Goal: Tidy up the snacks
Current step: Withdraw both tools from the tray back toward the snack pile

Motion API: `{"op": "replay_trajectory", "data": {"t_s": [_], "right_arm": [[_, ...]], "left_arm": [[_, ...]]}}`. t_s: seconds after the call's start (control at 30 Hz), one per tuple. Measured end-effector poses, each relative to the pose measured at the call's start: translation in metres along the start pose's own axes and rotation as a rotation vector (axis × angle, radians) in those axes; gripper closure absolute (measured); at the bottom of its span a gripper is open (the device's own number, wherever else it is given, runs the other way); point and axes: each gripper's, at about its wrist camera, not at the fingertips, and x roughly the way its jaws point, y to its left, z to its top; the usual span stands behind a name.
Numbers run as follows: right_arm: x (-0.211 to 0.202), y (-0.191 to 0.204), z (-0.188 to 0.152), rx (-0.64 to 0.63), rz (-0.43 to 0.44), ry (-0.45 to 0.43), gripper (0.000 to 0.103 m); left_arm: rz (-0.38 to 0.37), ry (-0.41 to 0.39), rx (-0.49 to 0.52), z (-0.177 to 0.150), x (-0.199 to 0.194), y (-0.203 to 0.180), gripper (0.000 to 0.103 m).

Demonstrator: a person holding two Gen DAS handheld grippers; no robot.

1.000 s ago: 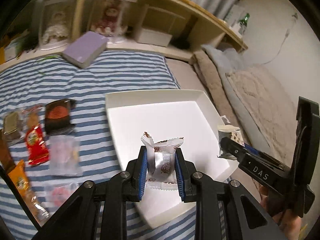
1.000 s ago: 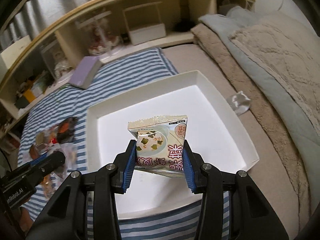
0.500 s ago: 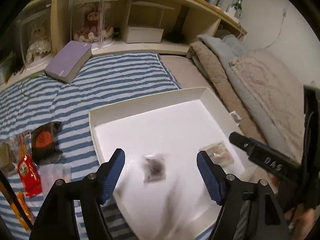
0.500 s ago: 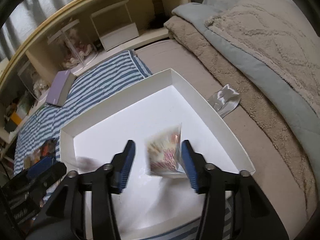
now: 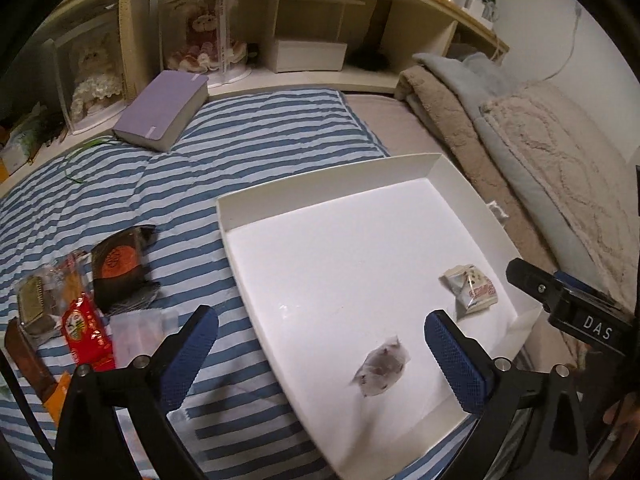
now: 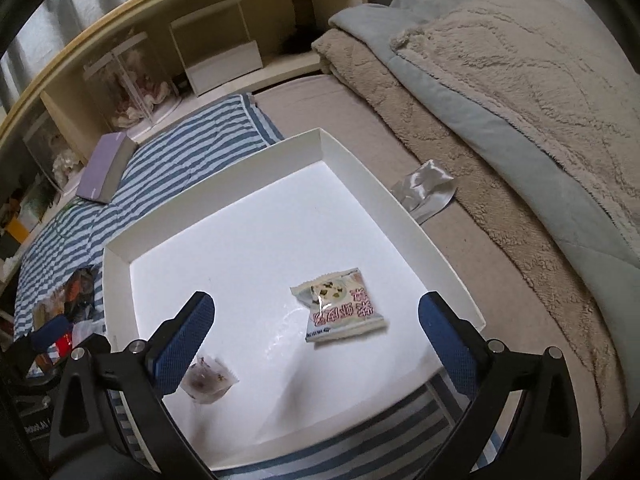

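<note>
A white shallow box (image 5: 320,188) (image 6: 224,184) lies on the striped bedspread. Two snacks lie inside it. A small clear-wrapped candy (image 5: 382,368) (image 6: 208,378) lies near the front. A flat printed packet (image 5: 472,290) (image 6: 340,306) lies toward the right side. My left gripper (image 5: 320,352) is open and empty above the box's front edge. My right gripper (image 6: 316,332) is open and empty above the box; its dark body shows at the right of the left wrist view (image 5: 568,304). Several more wrapped snacks (image 5: 84,284) lie on the bedspread left of the box.
A purple book (image 5: 164,110) lies on the bedspread near the wooden shelf (image 5: 280,40). Folded beige and grey blankets (image 6: 500,100) lie to the right. A silver wrapper (image 6: 424,188) lies beside the box's right wall.
Both grippers opened and let go of their snacks. The candy and the printed packet dropped into the white box, and both grippers rose and pulled back.
</note>
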Motion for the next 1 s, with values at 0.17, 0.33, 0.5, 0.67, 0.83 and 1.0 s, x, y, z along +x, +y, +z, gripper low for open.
{"op": "replay_trajectory", "data": {"t_s": [0.17,0.33,0.5,0.67,0.83,1.0], "right_arm": [[-0.011,0.006,-0.006,-0.041,-0.030,-0.012,0.000],[-0.030,0.014,-0.010,-0.051,-0.031,-0.053,0.000],[-0.049,0.029,-0.014,-0.076,-0.004,-0.092,0.000],[-0.074,0.048,-0.019,-0.092,0.063,-0.162,0.000],[-0.090,0.070,-0.025,-0.124,0.096,-0.202,0.000],[-0.096,0.095,-0.034,-0.169,0.148,-0.203,0.000]], "left_arm": [[0.019,-0.016,0.004,-0.005,-0.020,0.004,0.000],[0.025,-0.046,0.002,-0.011,-0.048,0.010,0.000],[0.037,-0.085,-0.001,-0.022,-0.084,0.020,0.000],[0.060,-0.132,-0.009,-0.036,-0.129,0.037,0.000],[0.094,-0.172,-0.027,-0.055,-0.176,0.062,0.000],[0.132,-0.194,-0.038,-0.079,-0.214,0.085,0.000]]}}
